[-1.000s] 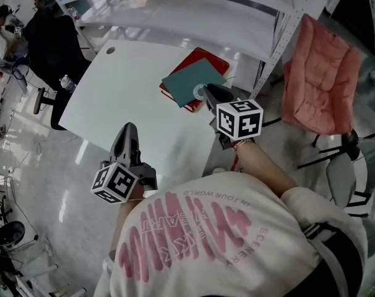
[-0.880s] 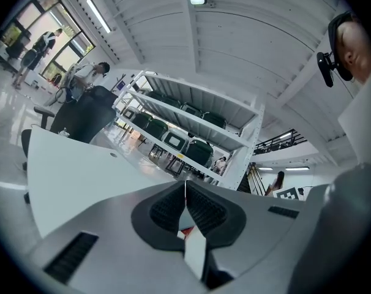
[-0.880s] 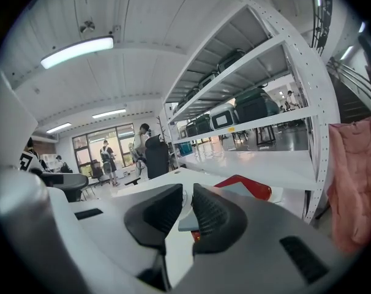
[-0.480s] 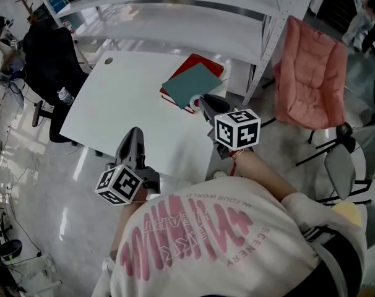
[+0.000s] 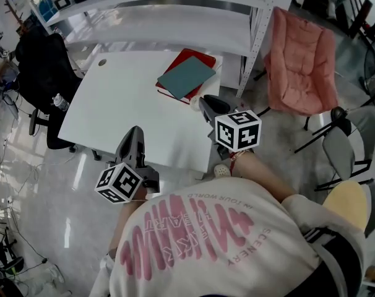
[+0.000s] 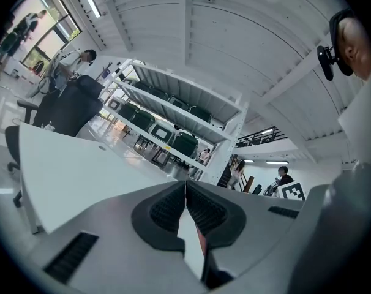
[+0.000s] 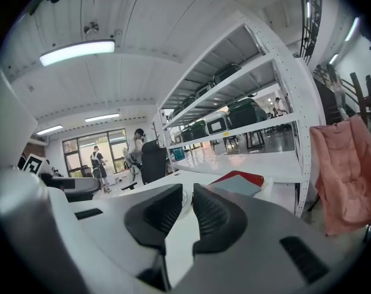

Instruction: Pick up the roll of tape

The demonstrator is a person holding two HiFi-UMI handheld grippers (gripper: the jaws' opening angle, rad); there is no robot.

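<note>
A clear roll of tape (image 7: 184,202) sits between the pads of my right gripper (image 7: 187,196), which is shut on it and holds it above the white table (image 5: 125,98). In the head view the right gripper (image 5: 205,101) hovers over the table's near right corner, and its body hides the tape. A teal book (image 5: 186,76) lies on a red book (image 5: 198,59) just beyond it. My left gripper (image 5: 136,132) is at the table's near edge. It is shut with nothing in it, its pads touching at the tips (image 6: 185,188).
A metal shelving rack (image 5: 175,17) runs behind the table. A pink folding chair (image 5: 299,60) stands to the right, and a black office chair (image 5: 42,60) with a water bottle (image 5: 59,102) to the left. A grey chair (image 5: 339,156) and a yellow stool (image 5: 348,203) are at lower right.
My right gripper has drawn back from the teal book toward the table's near edge, taking the tape with it. The left gripper has shifted a little along the near edge.
</note>
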